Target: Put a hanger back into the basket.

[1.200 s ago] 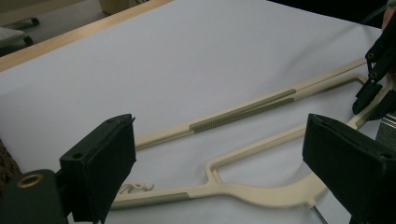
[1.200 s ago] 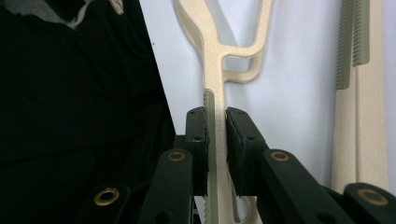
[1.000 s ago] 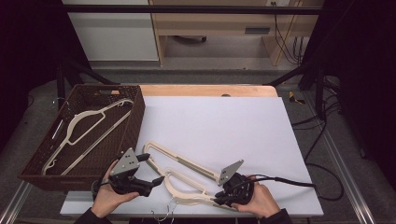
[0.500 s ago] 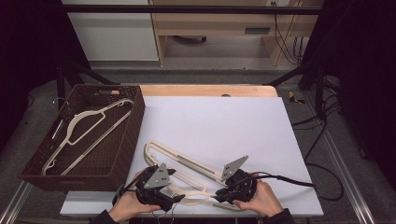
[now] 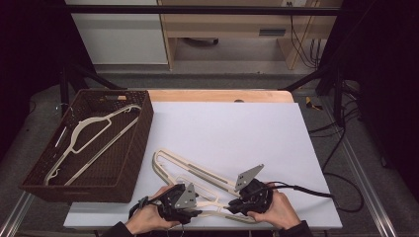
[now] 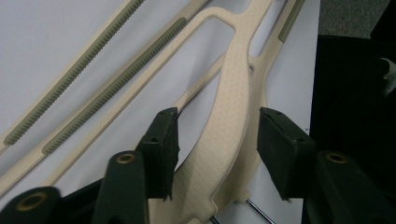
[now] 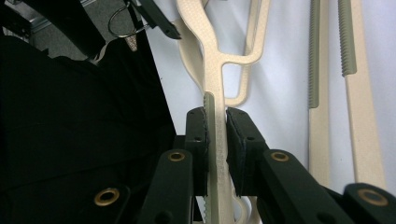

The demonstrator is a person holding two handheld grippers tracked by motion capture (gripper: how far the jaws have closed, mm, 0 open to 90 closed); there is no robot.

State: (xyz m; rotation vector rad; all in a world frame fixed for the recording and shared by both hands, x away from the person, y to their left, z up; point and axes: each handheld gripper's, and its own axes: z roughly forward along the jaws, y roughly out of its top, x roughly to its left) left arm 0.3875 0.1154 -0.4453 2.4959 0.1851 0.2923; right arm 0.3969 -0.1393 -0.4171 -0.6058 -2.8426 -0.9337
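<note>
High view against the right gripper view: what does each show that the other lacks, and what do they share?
High view alone: the wicker basket holding one hanger, and the whole white board. Right gripper view alone: the right gripper with its jaws shut on a cream hanger arm, ribbed strip between the pads. Shared: the cream hangers on the board near the person's edge, and the left gripper close by.

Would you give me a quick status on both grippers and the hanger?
Right gripper shut on hanger. Left gripper open, jaws straddling its shoulder. Second hanger alongside.
</note>
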